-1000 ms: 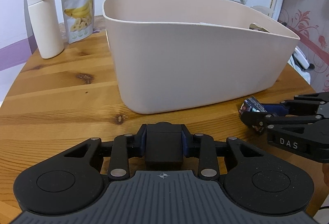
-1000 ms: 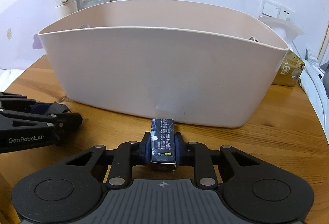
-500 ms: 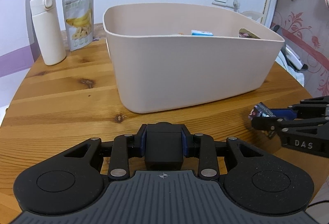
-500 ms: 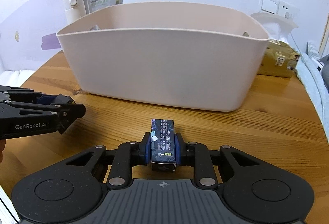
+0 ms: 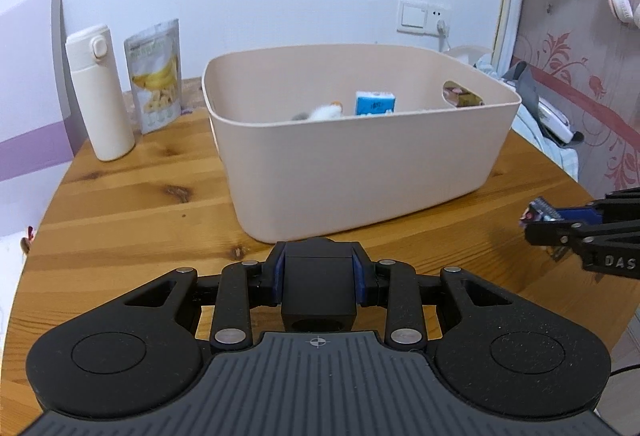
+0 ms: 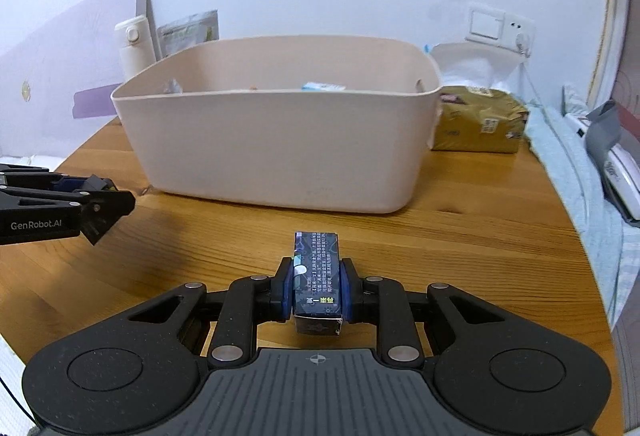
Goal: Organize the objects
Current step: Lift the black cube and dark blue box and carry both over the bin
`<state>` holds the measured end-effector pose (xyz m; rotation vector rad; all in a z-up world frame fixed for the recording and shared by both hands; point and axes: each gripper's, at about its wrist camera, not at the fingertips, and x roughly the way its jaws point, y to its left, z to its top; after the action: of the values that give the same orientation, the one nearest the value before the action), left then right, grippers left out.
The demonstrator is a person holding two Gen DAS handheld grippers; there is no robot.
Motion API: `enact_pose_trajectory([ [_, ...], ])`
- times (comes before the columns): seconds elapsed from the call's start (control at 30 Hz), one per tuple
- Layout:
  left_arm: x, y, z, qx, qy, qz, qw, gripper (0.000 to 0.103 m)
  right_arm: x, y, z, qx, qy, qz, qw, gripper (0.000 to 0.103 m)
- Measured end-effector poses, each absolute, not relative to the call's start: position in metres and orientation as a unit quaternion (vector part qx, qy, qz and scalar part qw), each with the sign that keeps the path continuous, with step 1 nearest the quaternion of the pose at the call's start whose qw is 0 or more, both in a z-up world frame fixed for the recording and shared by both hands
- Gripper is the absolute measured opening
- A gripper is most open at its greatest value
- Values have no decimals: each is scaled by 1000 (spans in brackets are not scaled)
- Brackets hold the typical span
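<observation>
Both hands carry something toward the beige plastic bin (image 6: 280,151) in the middle of the wooden table (image 6: 460,236). The right gripper (image 6: 316,288) pinches a small dark blue printed box (image 6: 317,276); the left gripper (image 5: 318,276) clamps a plain black block (image 5: 318,288). Neither is over the rim yet. Inside the bin lie a blue-and-white carton (image 5: 375,102) and something white and fluffy (image 5: 326,112), so sorting seems partly done. Readable writing: "GenRobot.AI" and "DAS" on the grippers; the box's small print is illegible. Far left stand a white flask (image 5: 100,91) and a banana-chip pouch (image 5: 157,75).
</observation>
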<state>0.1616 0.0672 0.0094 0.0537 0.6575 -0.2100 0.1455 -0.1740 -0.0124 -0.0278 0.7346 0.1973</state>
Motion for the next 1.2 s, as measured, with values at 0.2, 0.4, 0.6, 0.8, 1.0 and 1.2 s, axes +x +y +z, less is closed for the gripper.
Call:
enact_pose_trajectory([
  [0.2,158,67,21,32,307,-104,945,32,135,-179,7,-18,337,90,937,22],
  [0.4,153,67,39,31,285,-110,952,32,129,-181,27,-19,311,89,946,22],
  [0.6,155,69,57,29,263,-111,958,32,129,-183,42,-17,294,86,952,22],
  [0.8,162,69,72,29,245,-114,962,32,135,-185,54,-12,277,83,957,22],
  [1.0,172,67,82,33,233,-113,965,32,143,-183,62,-1,260,79,962,22],
  [1.2,186,67,88,37,228,-113,967,32,156,-183,65,11,254,78,964,22],
])
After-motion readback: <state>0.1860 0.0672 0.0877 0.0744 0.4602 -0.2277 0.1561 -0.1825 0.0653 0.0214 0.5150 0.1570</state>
